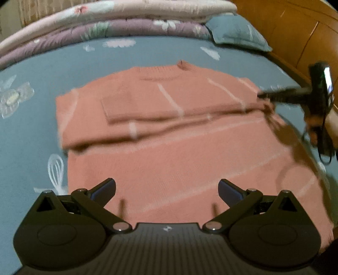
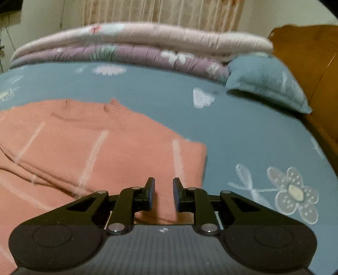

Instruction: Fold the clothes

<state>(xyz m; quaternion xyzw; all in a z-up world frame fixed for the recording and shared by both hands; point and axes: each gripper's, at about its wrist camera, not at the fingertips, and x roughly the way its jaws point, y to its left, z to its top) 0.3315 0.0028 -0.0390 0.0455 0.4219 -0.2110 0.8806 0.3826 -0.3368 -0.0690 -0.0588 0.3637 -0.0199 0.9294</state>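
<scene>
Pink sweater [image 2: 88, 152] beneath both jaws

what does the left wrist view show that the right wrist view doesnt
Only the left wrist view: the right gripper seen from outside at the sweater's edge, the left gripper with its jaws wide apart, and the sweater's lower half. Only the right wrist view: the curtain and the right gripper's narrow gap close up, over the sweater's edge. Both: the pink sweater, the blue floral sheet, the folded quilts, the blue pillow and the wooden headboard.

No readable text, label, brand or number shows anywhere.
</scene>
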